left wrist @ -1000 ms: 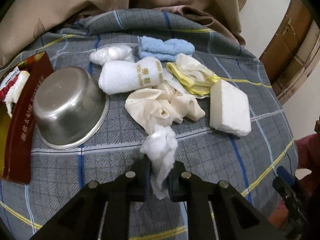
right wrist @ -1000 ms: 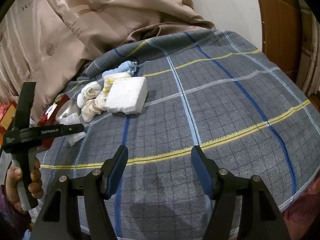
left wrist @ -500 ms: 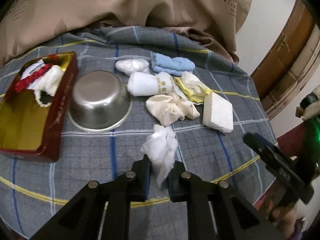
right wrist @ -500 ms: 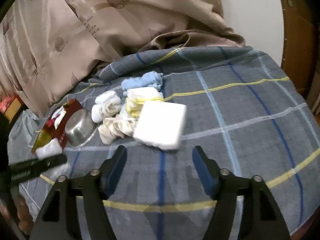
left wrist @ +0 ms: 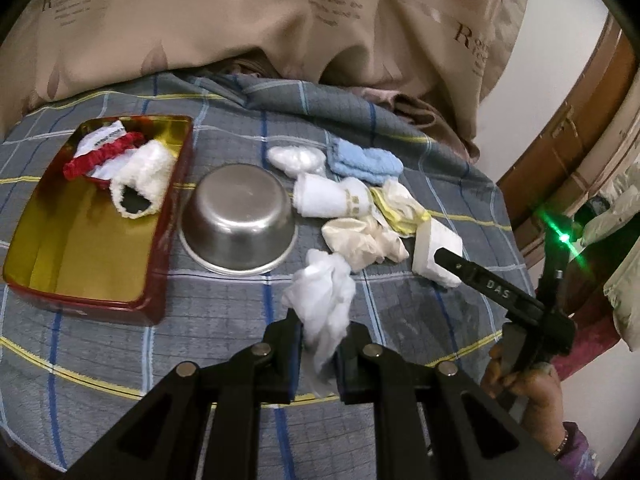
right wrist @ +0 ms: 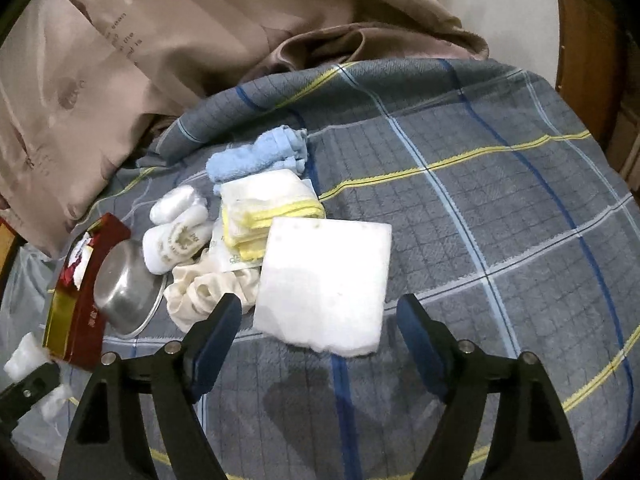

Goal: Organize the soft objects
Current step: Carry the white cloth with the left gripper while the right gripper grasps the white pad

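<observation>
The left claw (left wrist: 320,344) was held above the near edge of the bed, its jaws nearly closed on a crumpled white cloth (left wrist: 324,300), which was lifted clear of the plaid blanket (left wrist: 400,312) and hung down between the fingers. The right claw (right wrist: 320,332) was held low over the blanket with its jaws spread wide and nothing between them; it was pointed at one white foam block (right wrist: 324,284), which lay just ahead of the fingertips. In the left view the right claw's handle was seen gripped in a hand (left wrist: 524,388) (only partly in frame, at the right edge).

Beyond the held cloth, a loose heap of soft things was counted on the blanket: one light blue towel (left wrist: 364,160), one rolled white towel with gold lettering (left wrist: 332,198), one small white bundle (left wrist: 294,158), one cream cloth (left wrist: 364,240) and one yellow-edged cloth (left wrist: 400,204). One steel bowl (left wrist: 240,224) was set upside down beside one red tin tray (left wrist: 96,220) with a gold lining. Inside the tray one red band (left wrist: 102,156), one white fleecy item (left wrist: 142,180) and a white label were seen.

The lettering on the rolled towel could not be read. The foam block was partly hidden in the left view by the right claw's finger. The tray was largely cut off in the right view.
</observation>
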Action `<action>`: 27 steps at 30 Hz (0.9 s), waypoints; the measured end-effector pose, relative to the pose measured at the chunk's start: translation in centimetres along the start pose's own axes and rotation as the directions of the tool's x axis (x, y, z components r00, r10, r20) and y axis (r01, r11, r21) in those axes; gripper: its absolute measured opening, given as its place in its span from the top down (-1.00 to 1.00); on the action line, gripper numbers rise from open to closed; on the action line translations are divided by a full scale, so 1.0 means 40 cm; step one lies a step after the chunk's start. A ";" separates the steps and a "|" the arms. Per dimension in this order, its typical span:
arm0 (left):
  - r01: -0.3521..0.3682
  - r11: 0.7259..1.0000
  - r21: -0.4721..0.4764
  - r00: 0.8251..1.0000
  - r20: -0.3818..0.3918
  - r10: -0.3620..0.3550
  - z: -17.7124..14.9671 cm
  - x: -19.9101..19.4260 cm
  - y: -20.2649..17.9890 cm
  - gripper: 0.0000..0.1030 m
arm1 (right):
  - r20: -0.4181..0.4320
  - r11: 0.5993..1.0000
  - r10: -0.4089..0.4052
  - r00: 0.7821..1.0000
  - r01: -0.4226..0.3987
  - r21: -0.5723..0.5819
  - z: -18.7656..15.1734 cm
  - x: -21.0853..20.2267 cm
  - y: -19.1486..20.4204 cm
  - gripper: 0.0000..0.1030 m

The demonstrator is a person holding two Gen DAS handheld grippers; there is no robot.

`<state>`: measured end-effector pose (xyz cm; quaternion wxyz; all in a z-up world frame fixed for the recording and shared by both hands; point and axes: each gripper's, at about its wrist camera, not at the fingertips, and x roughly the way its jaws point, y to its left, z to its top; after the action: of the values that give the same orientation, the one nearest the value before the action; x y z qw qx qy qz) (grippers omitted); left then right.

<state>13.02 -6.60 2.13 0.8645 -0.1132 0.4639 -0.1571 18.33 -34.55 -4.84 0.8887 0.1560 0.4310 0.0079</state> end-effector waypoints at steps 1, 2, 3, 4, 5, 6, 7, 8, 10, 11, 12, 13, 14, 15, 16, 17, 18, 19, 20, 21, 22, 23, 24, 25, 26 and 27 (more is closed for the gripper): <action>0.001 1.000 -0.005 1.000 0.002 -0.001 0.001 -0.004 0.006 0.75 | -0.005 1.000 -0.010 1.000 0.010 0.002 0.001 0.008 -0.001 -0.51; 0.001 1.000 -0.013 1.000 0.006 -0.001 0.001 -0.011 0.016 0.75 | -0.015 1.000 -0.010 1.000 0.011 0.011 0.004 0.017 -0.001 -0.51; 0.002 1.000 -0.020 1.000 0.008 -0.002 0.001 -0.017 0.024 0.75 | -0.021 1.000 -0.008 1.000 0.008 0.020 0.005 0.023 -0.002 -0.51; 0.004 1.000 -0.030 1.000 0.011 -0.003 0.002 -0.025 0.036 0.75 | -0.025 1.000 -0.010 1.000 0.011 0.023 0.006 0.028 -0.002 -0.50; 0.003 0.999 -0.037 1.000 0.012 -0.003 0.003 -0.031 0.046 0.75 | -0.032 0.999 -0.021 0.999 0.021 0.023 0.006 0.035 -0.002 -0.47; 0.001 0.999 -0.047 1.000 0.016 0.000 0.004 -0.040 0.060 0.75 | -0.037 0.999 -0.019 0.999 0.020 0.025 0.005 0.038 -0.003 -0.33; 0.001 0.998 -0.055 1.000 0.020 0.000 0.005 -0.049 0.072 0.75 | -0.046 1.000 -0.010 0.999 0.011 0.027 0.003 0.044 -0.003 -0.29; 0.000 0.998 -0.062 1.000 0.023 0.002 0.007 -0.055 0.082 0.75 | -0.045 1.000 -0.020 0.999 0.021 0.024 0.001 0.047 -0.001 -0.27; -0.013 0.997 -0.074 0.999 0.034 0.016 0.013 -0.075 0.108 0.75 | -0.044 0.999 -0.026 0.999 0.027 0.018 0.001 0.049 0.001 -0.24; -0.019 0.997 -0.076 0.999 0.038 0.022 0.018 -0.081 0.119 0.75 | -0.043 0.999 -0.027 0.999 0.028 0.018 0.001 0.050 0.002 -0.22; -0.026 0.997 -0.077 0.999 0.043 0.029 0.022 -0.090 0.131 0.75 | -0.041 0.999 -0.030 0.999 0.031 0.016 0.000 0.050 0.003 -0.19; -0.040 0.996 -0.079 0.998 0.049 0.044 0.030 -0.100 0.145 0.75 | -0.041 0.999 -0.028 0.999 0.029 0.018 0.000 0.051 0.002 -0.18; -0.052 0.995 -0.081 0.997 0.053 0.056 0.036 -0.106 0.154 0.75 | -0.039 0.999 -0.026 0.999 0.027 0.021 -0.002 0.052 0.001 -0.16; -0.060 0.995 -0.081 0.996 0.057 0.065 0.042 -0.113 0.166 0.75 | -0.037 0.999 -0.026 0.999 0.027 0.020 -0.003 0.050 -0.001 -0.14; -0.075 0.994 -0.080 0.995 0.063 0.080 0.051 -0.120 0.183 0.75 | -0.038 0.999 -0.026 0.999 0.027 0.018 -0.004 0.050 -0.001 -0.14; -0.090 0.993 -0.079 0.993 0.066 0.095 0.059 -0.122 0.194 0.75 | -0.037 0.999 -0.027 0.999 0.028 0.017 -0.004 0.049 -0.001 -0.12; -0.108 0.991 -0.077 0.991 0.068 0.114 0.069 -0.125 0.211 0.75 | -0.033 1.000 -0.028 0.999 0.028 0.011 -0.005 0.048 -0.001 -0.12; -0.118 0.990 -0.076 0.990 0.070 0.124 0.077 -0.125 0.224 0.75 | -0.032 1.000 -0.030 0.999 0.030 0.007 -0.005 0.047 0.001 -0.12; -0.137 0.988 -0.073 0.987 0.070 0.142 0.085 -0.124 0.240 0.75 | -0.030 1.000 -0.031 0.999 0.031 0.003 -0.004 0.046 0.002 -0.11; -0.159 0.985 -0.073 0.984 0.067 0.164 0.094 -0.121 0.254 0.75 | -0.027 1.000 -0.031 0.999 0.031 0.000 -0.005 0.045 0.002 -0.11; -0.173 0.982 -0.075 0.982 0.063 0.178 0.102 -0.116 0.272 0.75 | -0.025 0.999 -0.032 0.999 0.032 -0.004 -0.005 0.043 0.002 -0.11; -0.177 0.981 -0.079 0.982 0.058 0.182 0.111 -0.111 0.292 0.75 | -0.023 0.999 -0.031 0.999 0.031 -0.006 -0.006 0.039 0.003 -0.10; -0.180 0.980 -0.085 0.981 0.054 0.185 0.117 -0.106 0.310 0.75 | -0.021 0.999 -0.032 0.999 0.032 -0.008 -0.007 0.037 0.003 -0.10; -0.189 0.978 -0.091 0.980 0.049 0.194 0.123 -0.098 0.330 0.75 | -0.019 0.999 -0.032 0.999 0.032 -0.010 -0.008 0.035 0.004 -0.10; -0.198 0.975 -0.099 0.978 0.043 0.203 0.131 -0.087 0.350 0.75 | -0.018 0.999 -0.034 0.999 0.033 -0.012 -0.009 0.034 0.004 -0.10; -0.199 0.974 -0.104 0.978 0.039 0.204 0.135 -0.079 0.363 0.75 | -0.018 0.999 -0.034 0.999 0.034 -0.014 -0.010 0.032 0.004 -0.10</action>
<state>18.31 8.30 2.53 0.8803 -0.1125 0.4588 -0.0424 18.87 -34.10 -6.00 0.8859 0.1425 0.4415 -0.0031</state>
